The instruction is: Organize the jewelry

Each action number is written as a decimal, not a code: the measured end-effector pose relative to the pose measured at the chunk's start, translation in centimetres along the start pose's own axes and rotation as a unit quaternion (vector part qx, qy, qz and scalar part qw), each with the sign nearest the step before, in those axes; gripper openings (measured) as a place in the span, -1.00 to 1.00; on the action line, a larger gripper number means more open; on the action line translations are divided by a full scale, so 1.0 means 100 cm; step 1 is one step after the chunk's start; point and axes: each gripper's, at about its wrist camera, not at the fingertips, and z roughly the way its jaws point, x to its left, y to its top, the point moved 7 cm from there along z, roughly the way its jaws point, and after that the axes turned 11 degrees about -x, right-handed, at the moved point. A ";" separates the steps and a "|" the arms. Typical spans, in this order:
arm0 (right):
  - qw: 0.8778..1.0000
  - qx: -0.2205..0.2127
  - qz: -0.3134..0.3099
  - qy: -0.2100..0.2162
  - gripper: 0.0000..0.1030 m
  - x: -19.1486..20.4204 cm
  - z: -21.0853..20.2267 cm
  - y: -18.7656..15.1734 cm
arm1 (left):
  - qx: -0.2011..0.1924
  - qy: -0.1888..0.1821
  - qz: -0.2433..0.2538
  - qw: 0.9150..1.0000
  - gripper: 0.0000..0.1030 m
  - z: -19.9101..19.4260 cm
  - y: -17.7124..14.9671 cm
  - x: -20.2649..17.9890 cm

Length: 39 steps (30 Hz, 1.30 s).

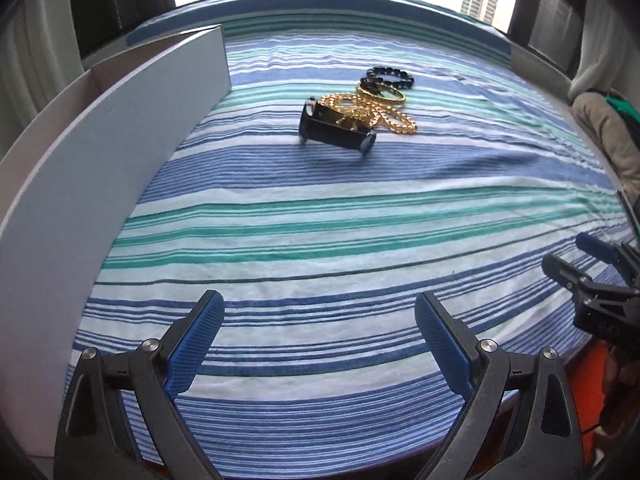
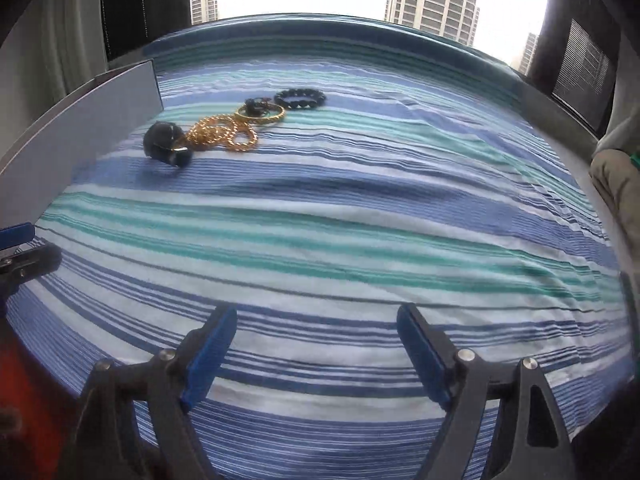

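Observation:
A pile of jewelry lies on the striped cloth: a black watch point(image 1: 338, 130) point(image 2: 166, 144), a gold chain point(image 1: 376, 114) point(image 2: 222, 134), a gold bangle point(image 1: 382, 92) point(image 2: 262, 114) and a black bead bracelet point(image 1: 390, 76) point(image 2: 300, 99). A grey open box point(image 1: 100, 152) point(image 2: 80, 124) stands to their left. My left gripper point(image 1: 320, 340) is open and empty, well short of the pile. My right gripper point(image 2: 316, 352) is open and empty too, also near the front edge. Each shows at the edge of the other's view.
The blue, teal and white striped cloth point(image 2: 360, 220) covers the table and is slightly wrinkled. A window with tower blocks lies behind. A beige bundle point(image 1: 600, 128) sits at the right edge.

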 end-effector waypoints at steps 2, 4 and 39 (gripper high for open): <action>1.000 0.001 0.017 -0.002 0.63 -0.011 -0.001 -0.005 | 0.012 0.009 0.011 1.000 0.87 0.010 -0.006 -0.003; 1.000 0.004 0.029 0.000 0.64 -0.015 0.002 -0.008 | 0.027 0.008 0.011 1.000 0.88 0.015 -0.012 -0.002; 1.000 -0.001 0.025 -0.002 0.77 -0.014 0.009 -0.020 | 0.064 -0.025 0.011 0.998 0.98 0.015 -0.018 -0.002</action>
